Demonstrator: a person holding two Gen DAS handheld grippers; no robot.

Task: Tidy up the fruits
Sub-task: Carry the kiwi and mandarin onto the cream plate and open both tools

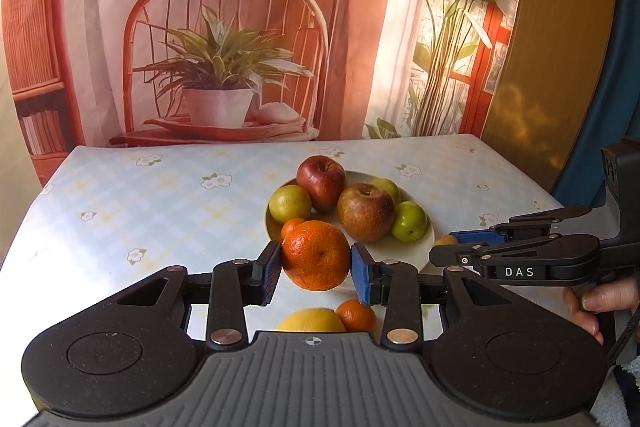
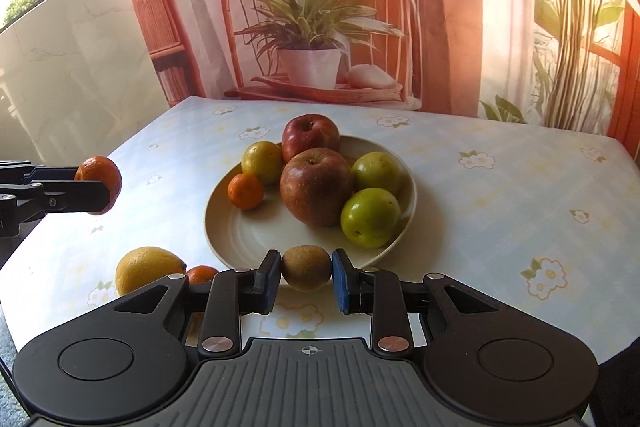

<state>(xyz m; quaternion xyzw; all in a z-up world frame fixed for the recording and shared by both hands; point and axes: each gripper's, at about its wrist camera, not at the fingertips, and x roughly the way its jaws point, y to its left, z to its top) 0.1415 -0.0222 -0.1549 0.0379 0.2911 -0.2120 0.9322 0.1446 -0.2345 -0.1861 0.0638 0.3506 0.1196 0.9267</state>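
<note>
The left tool [image 1: 316,269] pinches a mandarin [image 1: 316,255], the right tool [image 2: 306,277] a kiwi [image 2: 307,268]; its body half hides a lemon [image 2: 146,267].

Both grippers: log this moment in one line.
left gripper: shut on tangerine | right gripper: shut on kiwi | plate: six fruits

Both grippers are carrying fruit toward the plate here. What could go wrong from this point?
1. The plate already holds six fruits; dropping the kiwi from the right gripper near the front rim might let it roll off.
2. The left gripper pinches a round orange by its sides only; it could slip.
3. Both grippers approach close together and might collide.
</note>
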